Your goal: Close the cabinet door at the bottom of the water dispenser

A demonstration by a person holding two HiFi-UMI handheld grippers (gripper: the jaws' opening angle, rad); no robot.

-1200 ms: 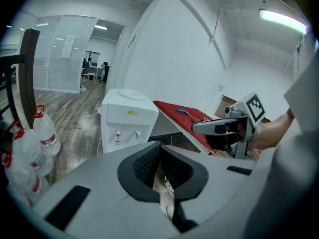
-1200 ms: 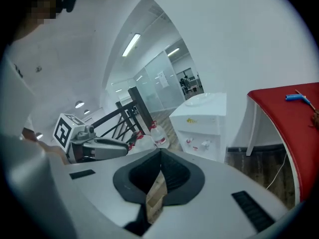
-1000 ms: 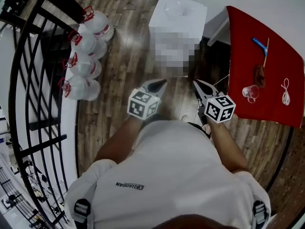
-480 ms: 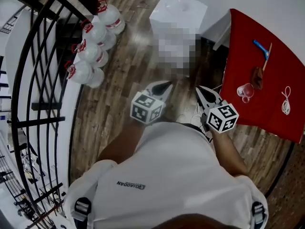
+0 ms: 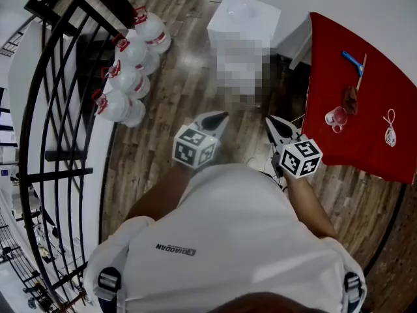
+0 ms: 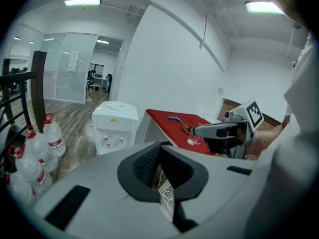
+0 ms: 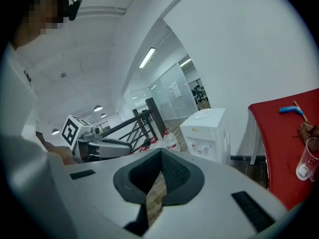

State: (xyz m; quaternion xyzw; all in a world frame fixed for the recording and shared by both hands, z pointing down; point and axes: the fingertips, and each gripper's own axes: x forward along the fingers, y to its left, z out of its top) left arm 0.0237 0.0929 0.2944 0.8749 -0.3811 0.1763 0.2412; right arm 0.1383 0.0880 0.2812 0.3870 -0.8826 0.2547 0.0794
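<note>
At the far edge of the wood floor, against the white wall and just beside the red-clothed table: white water dispenser, upright, well apart from both tongs. Left gripper and right gripper held side by side close to the body, aimed toward it, jaws pinched together on nothing. Cannot tell how the bottom cabinet door lies, since the lower front is hidden in every view. Fits an approach to push the door shut, or equally a retreat from one already closed. Calls first for a clear look at that lower front.
</note>
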